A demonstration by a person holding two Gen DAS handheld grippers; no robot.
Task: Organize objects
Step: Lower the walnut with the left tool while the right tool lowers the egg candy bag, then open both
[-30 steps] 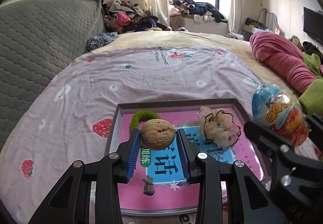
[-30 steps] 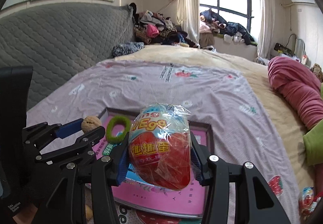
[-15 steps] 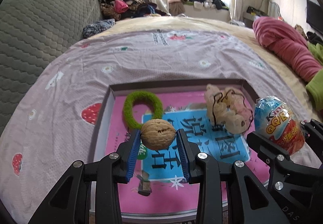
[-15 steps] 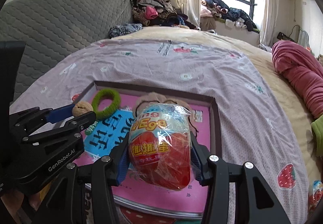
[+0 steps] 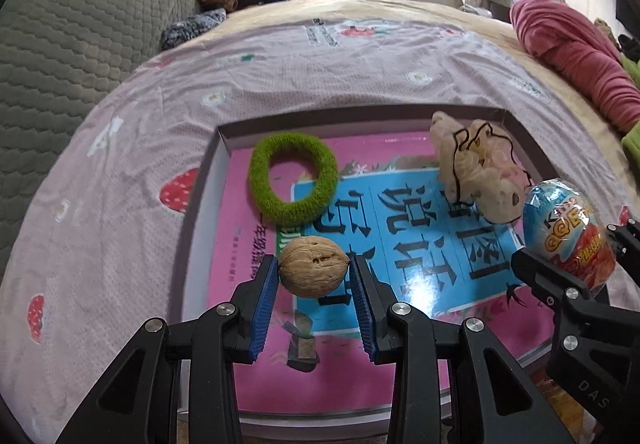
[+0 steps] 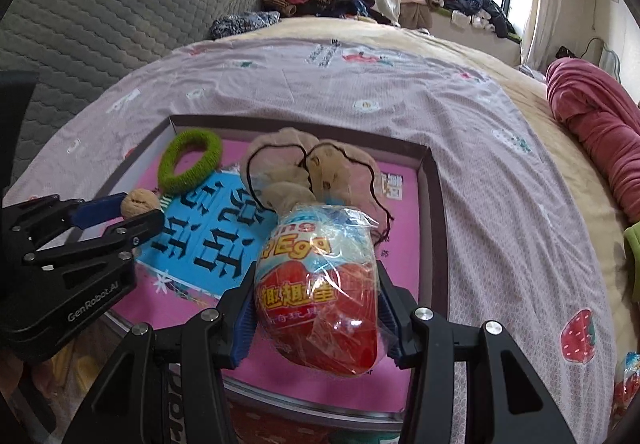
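A: The brown wrinkly walnut (image 5: 313, 266) sits pinched between the blue pads of the left tongs (image 5: 314, 276), up above the flat pink-bottomed box (image 5: 208, 203) on the bed.

B: And the other tongs?

A: The right tongs (image 6: 318, 308) squeeze a big red and blue toy egg in crinkly clear wrap (image 6: 318, 284), over the box's near right corner.

B: What can't you see well?

A: The egg hides part of the beige fluffy cloth thing with black string (image 6: 316, 167). I can't tell what that cloth thing is. The box's near edge is cut off behind the tongs.

B: Anything different from before?

A: Both tongs have come lower. The box looks bigger now, and the fuzzy green ring (image 5: 294, 177) shows whole. A second ago the walnut covered part of it.

B: Do the two views differ?

A: Only the right view shows another wrapped egg (image 6: 626, 380) at the bed's edge. The pink rolled blanket (image 5: 576, 55) shows in both.
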